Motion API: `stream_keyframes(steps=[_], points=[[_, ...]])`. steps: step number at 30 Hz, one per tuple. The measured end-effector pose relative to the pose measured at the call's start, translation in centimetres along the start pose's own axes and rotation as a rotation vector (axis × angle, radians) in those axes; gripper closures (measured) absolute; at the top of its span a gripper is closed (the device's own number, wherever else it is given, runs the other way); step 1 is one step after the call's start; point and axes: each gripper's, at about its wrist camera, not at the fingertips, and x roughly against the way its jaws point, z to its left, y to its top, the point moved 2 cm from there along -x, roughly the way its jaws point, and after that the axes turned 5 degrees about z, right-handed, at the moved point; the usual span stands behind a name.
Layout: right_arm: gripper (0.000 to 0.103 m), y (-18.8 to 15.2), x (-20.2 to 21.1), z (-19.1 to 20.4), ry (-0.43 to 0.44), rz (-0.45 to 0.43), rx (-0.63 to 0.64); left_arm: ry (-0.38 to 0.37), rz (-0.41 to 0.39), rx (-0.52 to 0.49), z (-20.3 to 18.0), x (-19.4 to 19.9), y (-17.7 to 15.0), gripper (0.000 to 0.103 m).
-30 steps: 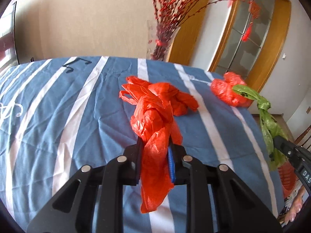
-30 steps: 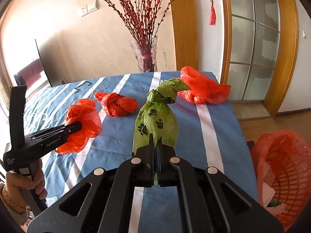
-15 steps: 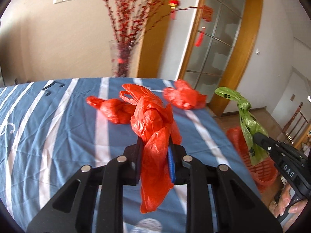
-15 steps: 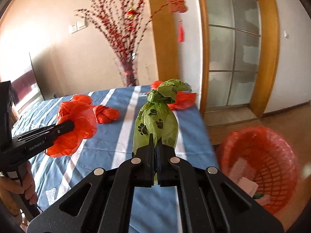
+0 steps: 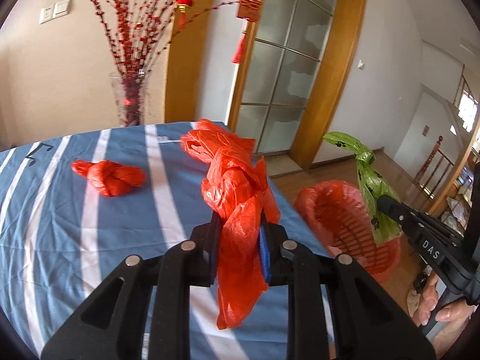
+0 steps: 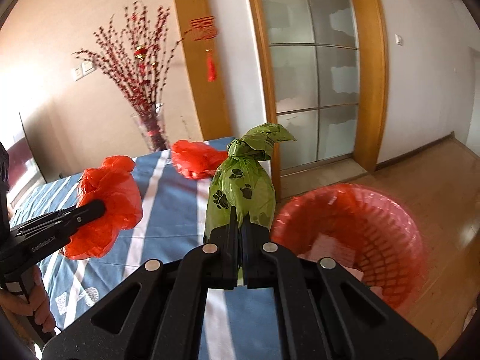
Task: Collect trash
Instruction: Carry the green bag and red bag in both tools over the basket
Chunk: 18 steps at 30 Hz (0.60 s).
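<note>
My left gripper (image 5: 238,225) is shut on a crumpled red plastic bag (image 5: 237,186), lifted above the blue striped tablecloth (image 5: 60,216). The right wrist view shows that red bag (image 6: 111,192) in the left gripper (image 6: 100,207) too. My right gripper (image 6: 238,220) is shut on a knotted green bag with paw prints (image 6: 243,186), beside a red mesh basket (image 6: 417,240) on the floor. The left wrist view shows the green bag (image 5: 372,186) over the basket (image 5: 306,198). One knotted red bag (image 5: 109,177) and another red bag (image 6: 195,159) lie on the table.
A glass vase of red branches (image 5: 130,102) stands past the table's far edge. A wood-framed glass door (image 6: 315,75) and wooden floor (image 6: 435,180) are to the right. White paper (image 6: 330,246) lies inside the basket. A hand (image 5: 435,303) grips the right tool.
Both grippers have swung to the right with their bags, from over the table toward its right edge. The red basket has come fully into view beside the green bag.
</note>
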Motion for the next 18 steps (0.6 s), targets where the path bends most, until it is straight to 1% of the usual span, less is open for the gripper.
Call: stream_keyframes(steps=[8, 18], points=[[0.101, -0.9, 0.7, -2.9, -0.040, -0.006, -0.035, -0.064, 0.017, -0.041, -4.0, -1.3, 0.1, 0.081], [0.101, -1.7, 1.0, -5.7, -0.069, -0.006, -0.085, -0.123, 0.049, -0.082, -7.6, -3.4, -0.2, 0.081]])
